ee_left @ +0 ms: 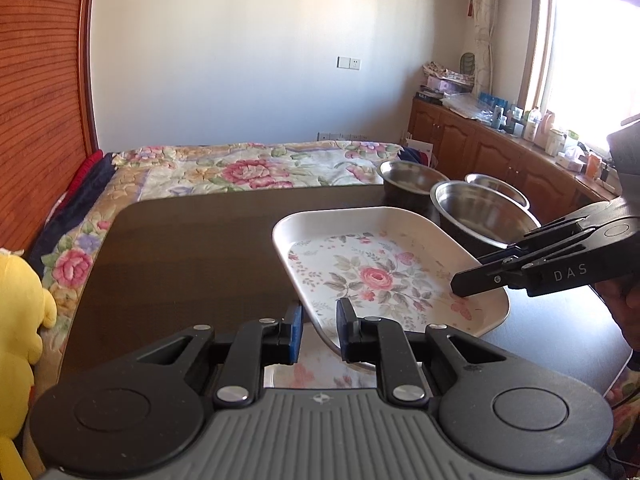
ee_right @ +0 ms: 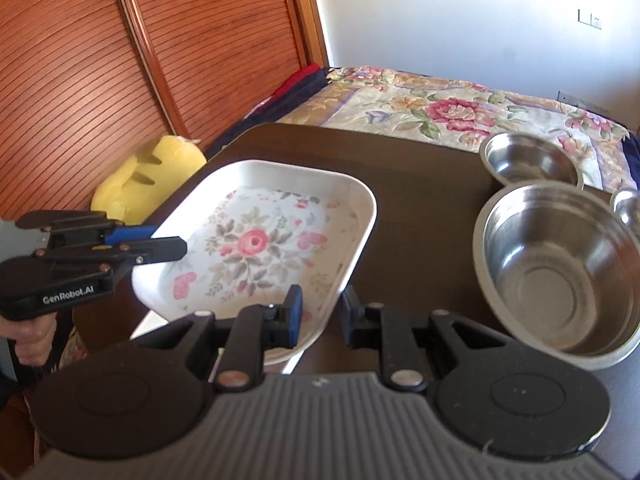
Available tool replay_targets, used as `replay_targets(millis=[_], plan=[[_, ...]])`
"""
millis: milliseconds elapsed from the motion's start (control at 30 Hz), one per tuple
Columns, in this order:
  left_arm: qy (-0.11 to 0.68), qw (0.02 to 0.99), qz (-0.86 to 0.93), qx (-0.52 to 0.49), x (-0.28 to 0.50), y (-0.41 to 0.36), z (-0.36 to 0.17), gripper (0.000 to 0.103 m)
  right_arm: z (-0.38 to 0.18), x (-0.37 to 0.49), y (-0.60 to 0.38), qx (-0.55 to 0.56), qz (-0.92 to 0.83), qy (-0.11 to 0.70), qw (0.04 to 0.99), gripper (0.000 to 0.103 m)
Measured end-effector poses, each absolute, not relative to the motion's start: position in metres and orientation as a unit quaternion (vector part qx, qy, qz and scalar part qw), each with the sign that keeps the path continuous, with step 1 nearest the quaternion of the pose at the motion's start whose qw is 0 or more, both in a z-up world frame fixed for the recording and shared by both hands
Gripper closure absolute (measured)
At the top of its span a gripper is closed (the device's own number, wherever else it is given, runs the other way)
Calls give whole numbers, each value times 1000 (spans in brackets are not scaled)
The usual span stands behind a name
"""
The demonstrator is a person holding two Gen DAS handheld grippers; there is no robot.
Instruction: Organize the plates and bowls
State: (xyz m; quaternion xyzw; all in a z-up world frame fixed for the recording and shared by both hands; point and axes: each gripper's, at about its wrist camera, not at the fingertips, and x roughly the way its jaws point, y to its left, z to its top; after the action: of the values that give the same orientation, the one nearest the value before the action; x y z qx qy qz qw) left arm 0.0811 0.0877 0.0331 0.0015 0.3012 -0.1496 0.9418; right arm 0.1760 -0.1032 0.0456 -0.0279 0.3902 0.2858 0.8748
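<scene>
A rectangular floral tray (ee_left: 384,276) is held tilted above the dark table (ee_left: 192,248); it also shows in the right wrist view (ee_right: 256,240). My left gripper (ee_left: 318,330) is shut on the tray's near-left rim. My right gripper (ee_right: 320,316) is shut on the tray's right rim, and shows from the side in the left wrist view (ee_left: 460,286). A second floral tray (ee_left: 316,372) lies under the held one. Three steel bowls stand at the right: a large one (ee_right: 560,272), a medium one (ee_right: 532,160) and a small one (ee_right: 628,204).
A floral-covered bed (ee_left: 248,168) lies beyond the table. A yellow plush toy (ee_left: 20,320) sits at the left edge. A wooden slatted wardrobe (ee_right: 80,60) stands at the left. Cabinets with clutter (ee_left: 500,136) run under the window.
</scene>
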Motion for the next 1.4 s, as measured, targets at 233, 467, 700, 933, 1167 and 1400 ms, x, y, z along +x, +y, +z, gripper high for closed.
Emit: replay_targets(millis=[233, 467, 700, 933, 1167, 1400], plan=[[306, 941, -144, 6, 66, 93, 25, 85, 39, 162, -100, -29, 300, 395, 868, 80], [312, 940, -139, 1, 53, 98, 19, 85, 36, 150, -96, -36, 312, 396, 863, 80], [318, 938, -136, 12, 41, 96, 10, 85, 32, 142, -93, -50, 314, 393, 863, 80], [321, 937, -136, 13, 35, 96, 6, 85, 33, 139, -95, -50, 314, 391, 864, 80], [329, 935, -132, 15, 33, 96, 1, 85, 31, 137, -92, -60, 313, 390, 864, 80], [326, 936, -130, 17, 29, 97, -1, 85, 29, 137, -85, -74, 313, 387, 864, 80]])
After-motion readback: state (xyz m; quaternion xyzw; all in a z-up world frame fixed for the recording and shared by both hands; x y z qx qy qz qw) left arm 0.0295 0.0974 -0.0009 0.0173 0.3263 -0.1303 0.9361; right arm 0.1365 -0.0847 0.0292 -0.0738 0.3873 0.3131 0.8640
